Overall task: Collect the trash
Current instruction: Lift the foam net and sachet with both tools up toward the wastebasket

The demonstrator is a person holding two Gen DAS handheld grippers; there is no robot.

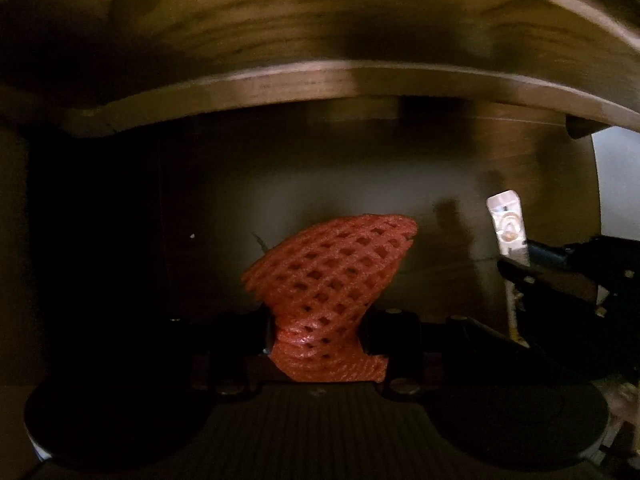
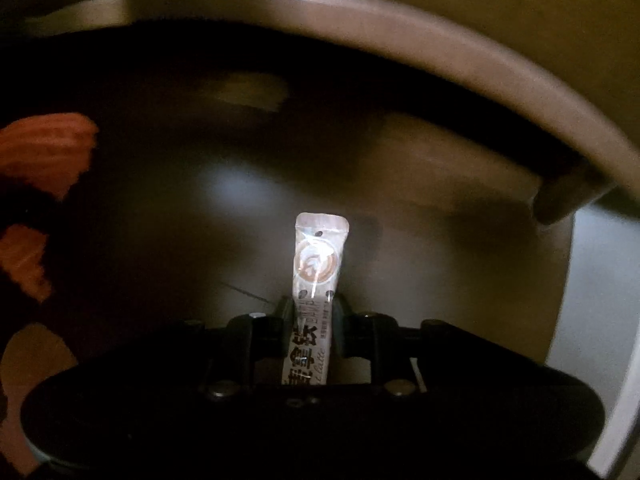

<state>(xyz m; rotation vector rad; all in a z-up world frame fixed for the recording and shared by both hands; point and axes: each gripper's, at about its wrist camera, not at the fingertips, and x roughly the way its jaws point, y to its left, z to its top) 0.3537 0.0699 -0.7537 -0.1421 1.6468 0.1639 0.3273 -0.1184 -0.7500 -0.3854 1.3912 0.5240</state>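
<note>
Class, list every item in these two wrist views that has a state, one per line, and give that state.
Left gripper: shut on the foam net.
Foam net: orange, pinched at its lower end, fanning out above the jaws.
Right gripper: shut on the sachet.
Sachet: white, narrow, held along the fingers, its sealed end sticking out past the tips.

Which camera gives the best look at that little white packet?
The right wrist view: the packet stands centred and lit, pinched between the right fingers. The left wrist view shows the packet small, at the right edge.
</note>
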